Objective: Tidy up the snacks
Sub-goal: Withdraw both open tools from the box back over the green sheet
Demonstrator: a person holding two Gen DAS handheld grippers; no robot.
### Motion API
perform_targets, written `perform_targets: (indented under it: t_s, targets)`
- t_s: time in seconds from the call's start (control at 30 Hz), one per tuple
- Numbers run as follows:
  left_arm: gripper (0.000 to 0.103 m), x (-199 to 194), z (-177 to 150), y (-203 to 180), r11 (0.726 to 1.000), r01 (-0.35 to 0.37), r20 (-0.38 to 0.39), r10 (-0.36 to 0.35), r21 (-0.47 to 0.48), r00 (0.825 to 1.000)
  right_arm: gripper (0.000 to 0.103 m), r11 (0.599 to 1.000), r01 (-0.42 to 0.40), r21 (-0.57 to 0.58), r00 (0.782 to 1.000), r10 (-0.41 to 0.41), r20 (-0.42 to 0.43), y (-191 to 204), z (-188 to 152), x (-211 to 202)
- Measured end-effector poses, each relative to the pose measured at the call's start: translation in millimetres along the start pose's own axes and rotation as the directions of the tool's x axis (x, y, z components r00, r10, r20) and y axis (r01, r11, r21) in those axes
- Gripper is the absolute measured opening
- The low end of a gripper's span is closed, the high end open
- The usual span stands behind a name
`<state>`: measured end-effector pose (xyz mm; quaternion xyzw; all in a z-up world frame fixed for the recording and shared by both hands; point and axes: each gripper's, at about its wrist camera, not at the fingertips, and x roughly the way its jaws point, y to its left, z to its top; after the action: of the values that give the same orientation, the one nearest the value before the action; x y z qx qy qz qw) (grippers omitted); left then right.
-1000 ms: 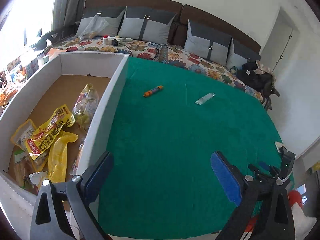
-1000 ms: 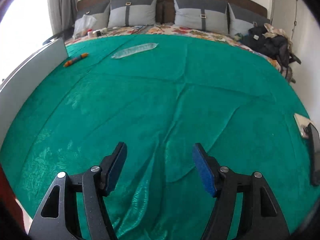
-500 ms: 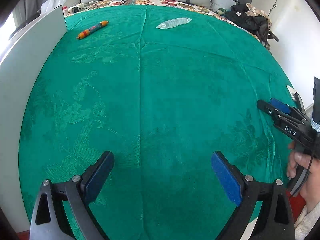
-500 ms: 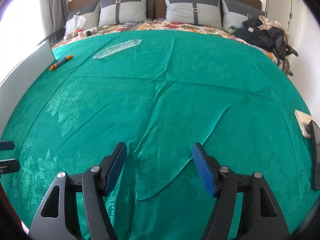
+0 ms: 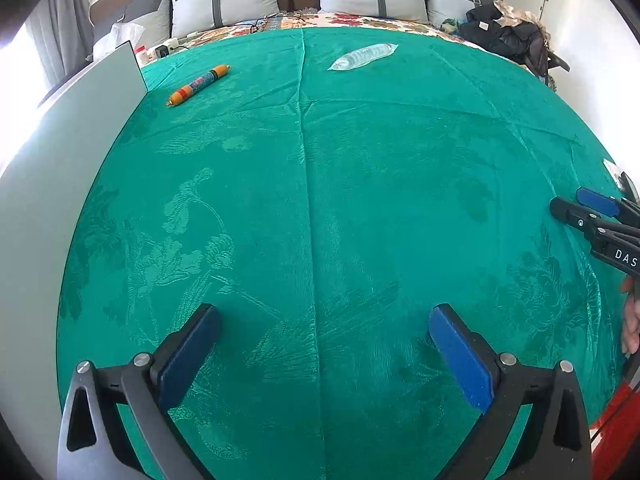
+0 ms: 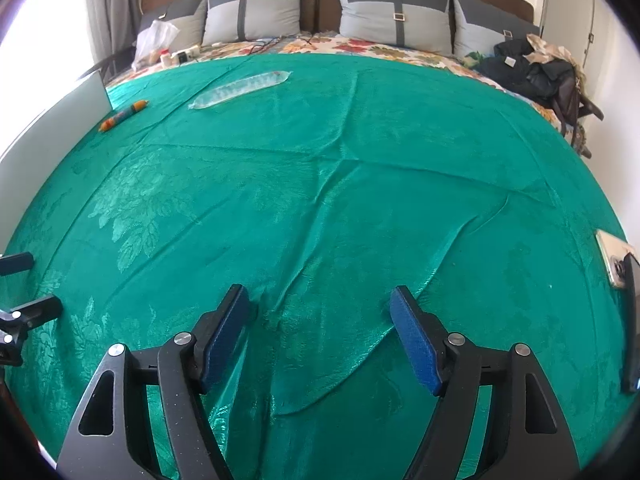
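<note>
Both grippers hang over the near part of the green cloth [image 5: 320,208], pointing steeply down, nothing gripped. Left gripper [image 5: 324,344]: jaws spread wide and opening, only bare cloth between the blue pads [image 5: 460,360]. Right gripper [image 6: 318,332]: jaws apart and opening too, over a wrinkled patch of cloth, nothing between them. In the left wrist view the right gripper pokes in at the right edge, with part of a hand [image 5: 631,320] behind it; in the right wrist view the left gripper's fingertips show at the left edge. The two tools are side by side, apart, not touching. Middle of the cloth is bare: a straight crease runs down the centre, diagonal folds lie ahead of the right gripper, free room in every direction forward. Left boundary: white box wall [image 5: 60,168] stands upright along the cloth's left edge, its far corner ending just short of the sausage snack. Right boundary: a phone [image 6: 612,260] lies at the cloth's right edge, with a dark flat object just beside it, cut off by the frame. Far part of the cloth holds the snacks: orange sausage stick [image 5: 199,85] lying diagonal near the box wall's far corner, and a clear long packet [image 5: 363,56] further right, well apart from it. Both flat on the cloth, both well away from the grippers. Beyond the cloth's far edge: floral sheet [image 6: 360,46], a white plastic bag [image 6: 154,40] and small items at far left, grey pillows [image 6: 256,8] against the brown headboard, dark clothes pile [image 6: 532,68] at far right.
</note>
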<state>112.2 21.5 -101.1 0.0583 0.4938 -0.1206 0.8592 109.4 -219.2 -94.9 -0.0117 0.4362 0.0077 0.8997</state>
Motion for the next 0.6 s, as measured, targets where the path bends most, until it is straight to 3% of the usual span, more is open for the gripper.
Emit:
perform_targets:
  t_s: [0.27,0.4,0.47,0.6]
  targets:
    - [0.103,-3.9,-7.7,3.7,0.999,0.021,-0.026,-0.02,0.045,0.999,0.083,1.0,-0.011,-0.01,1.0,0.011,-0.006,1.8,1.2,2.0]
    - [0.103,5.1,11.3,3.4,0.995,0.048,-0.134,-0.035,0.093,0.99,0.084,1.0,-0.016,-0.011,1.0,0.016,-0.008,2.5,0.9,2.5]
    - [0.103,10.5,26.4,5.8,0.992,0.026,-0.169,-0.004,0.126,0.986,0.085,1.0,-0.018,-0.012,1.0,0.018,-0.009,2.4,1.0,2.6]
    - [0.103,6.9,76.8,24.4,0.979,-0.063,-0.083,0.08,0.195,0.993,0.085,1.0,-0.019,-0.012,1.0,0.018,-0.009,2.3,1.1,2.6]
